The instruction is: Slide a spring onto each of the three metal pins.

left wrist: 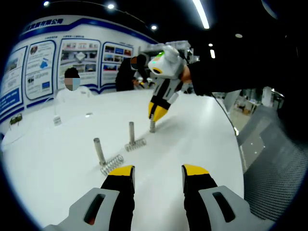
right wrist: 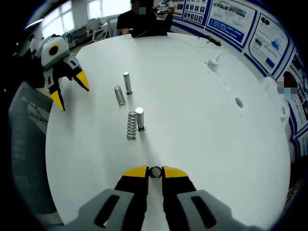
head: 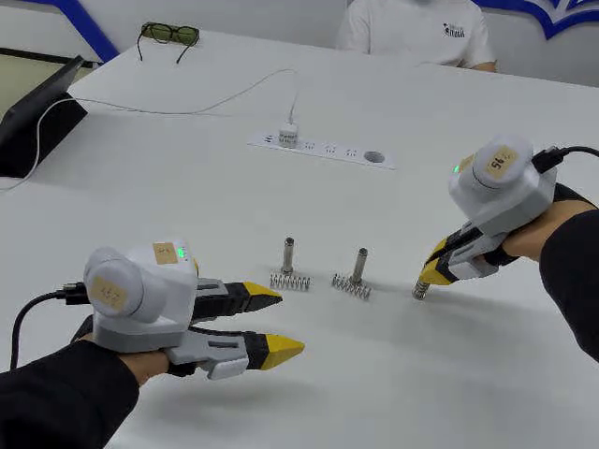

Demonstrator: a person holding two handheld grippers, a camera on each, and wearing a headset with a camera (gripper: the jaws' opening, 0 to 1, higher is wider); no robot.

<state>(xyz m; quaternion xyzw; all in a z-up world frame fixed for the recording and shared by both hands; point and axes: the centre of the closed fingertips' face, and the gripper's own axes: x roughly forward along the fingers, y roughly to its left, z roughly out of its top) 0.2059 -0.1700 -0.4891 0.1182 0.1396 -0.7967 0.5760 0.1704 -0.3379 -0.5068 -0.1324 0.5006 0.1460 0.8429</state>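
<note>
Two metal pins (head: 287, 254) (head: 359, 265) stand upright mid-table. Beside each lies a loose spring (head: 290, 281) (head: 351, 286). My right gripper (head: 426, 278) points down at the right, shut on a third spring (head: 420, 290) that stands upright on the table. That spring shows as a ring (right wrist: 155, 172) between its closed jaws; I cannot make out a pin inside it. My left gripper (head: 276, 323) hovers open at the lower left, with nothing between its yellow fingertips (left wrist: 121, 171), short of the nearer pin (left wrist: 99, 150) and spring (left wrist: 111, 163).
A white power strip (head: 323, 150) with a plug and cable lies behind the pins. Sunglasses (head: 168, 35) rest at the far left, and a dark screen (head: 33, 122) sits at the left edge. A person in a white shirt (head: 416, 33) sits across the table.
</note>
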